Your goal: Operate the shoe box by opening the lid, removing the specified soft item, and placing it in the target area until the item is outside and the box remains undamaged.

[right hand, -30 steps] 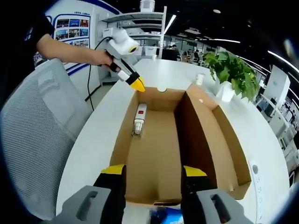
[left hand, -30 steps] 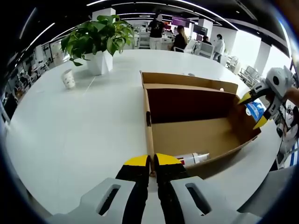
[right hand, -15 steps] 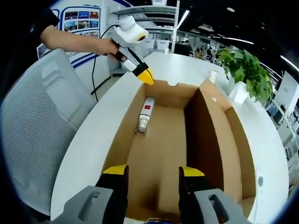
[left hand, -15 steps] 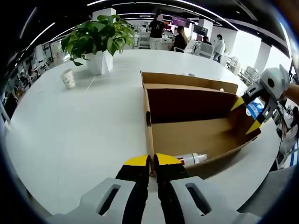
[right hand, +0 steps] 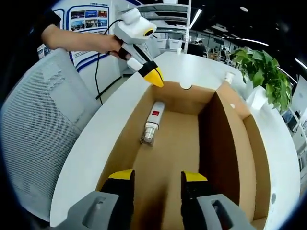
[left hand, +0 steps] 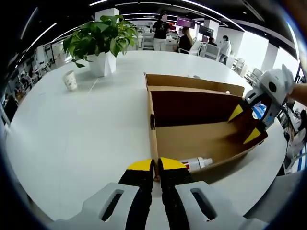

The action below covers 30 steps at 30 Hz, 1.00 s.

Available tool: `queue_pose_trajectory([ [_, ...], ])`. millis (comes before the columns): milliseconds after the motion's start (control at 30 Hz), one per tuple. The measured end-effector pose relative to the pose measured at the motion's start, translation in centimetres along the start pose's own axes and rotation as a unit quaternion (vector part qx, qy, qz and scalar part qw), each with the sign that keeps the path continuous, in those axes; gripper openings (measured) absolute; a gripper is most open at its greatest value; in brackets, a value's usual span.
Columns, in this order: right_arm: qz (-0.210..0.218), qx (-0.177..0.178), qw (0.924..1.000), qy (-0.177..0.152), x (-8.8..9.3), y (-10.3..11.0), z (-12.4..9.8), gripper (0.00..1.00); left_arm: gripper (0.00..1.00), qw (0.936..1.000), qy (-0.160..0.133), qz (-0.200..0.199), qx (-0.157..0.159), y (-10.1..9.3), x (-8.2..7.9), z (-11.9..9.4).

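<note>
An open-plan office with ceiling light strips, desks and a few people standing far off surrounds a large round-edged white table [left hand: 72, 139]. Beside the table's near edge in the right gripper view stands a grey mesh chair [right hand: 38, 139], and a poster board [right hand: 88, 21] hangs on the wall behind it.

The open cardboard shoe box [left hand: 201, 139] lies toward one edge of the table, its lid [left hand: 192, 84] folded back flat beside it. A potted plant [left hand: 100, 40] in a white pot stands well apart, toward the table's far edge, with a small paper cup [left hand: 70, 80] near it.

Inside the box, against the end wall by the left gripper [left hand: 154, 165], lies a white tube [right hand: 152, 122] with a red label. That gripper's jaws are pressed together on the box's corner wall. The right gripper [right hand: 156, 175] hangs over the box's opposite end, jaws spread apart, holding nothing.
</note>
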State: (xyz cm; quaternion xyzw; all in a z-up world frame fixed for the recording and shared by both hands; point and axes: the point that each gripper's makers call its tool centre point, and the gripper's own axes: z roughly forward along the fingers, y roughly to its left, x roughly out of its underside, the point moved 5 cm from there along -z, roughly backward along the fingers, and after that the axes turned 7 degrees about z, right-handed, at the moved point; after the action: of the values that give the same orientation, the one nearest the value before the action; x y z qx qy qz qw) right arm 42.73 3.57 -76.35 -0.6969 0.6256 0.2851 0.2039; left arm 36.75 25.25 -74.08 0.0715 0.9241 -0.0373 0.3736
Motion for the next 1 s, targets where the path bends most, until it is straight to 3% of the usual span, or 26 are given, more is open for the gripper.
queue_pose_trajectory([
  [467,0.029,-0.01,0.9986,-0.042,-2.5,-0.4,2.6,0.32,0.02,1.0,0.0,-0.002,0.002,0.0,0.0,0.0],
  [1000,0.06,-0.033,0.9965,-0.048,-3.3,-0.1,5.8,0.31,0.02,0.9999,-0.001,-0.009,0.006,0.0,0.0,0.0],
])
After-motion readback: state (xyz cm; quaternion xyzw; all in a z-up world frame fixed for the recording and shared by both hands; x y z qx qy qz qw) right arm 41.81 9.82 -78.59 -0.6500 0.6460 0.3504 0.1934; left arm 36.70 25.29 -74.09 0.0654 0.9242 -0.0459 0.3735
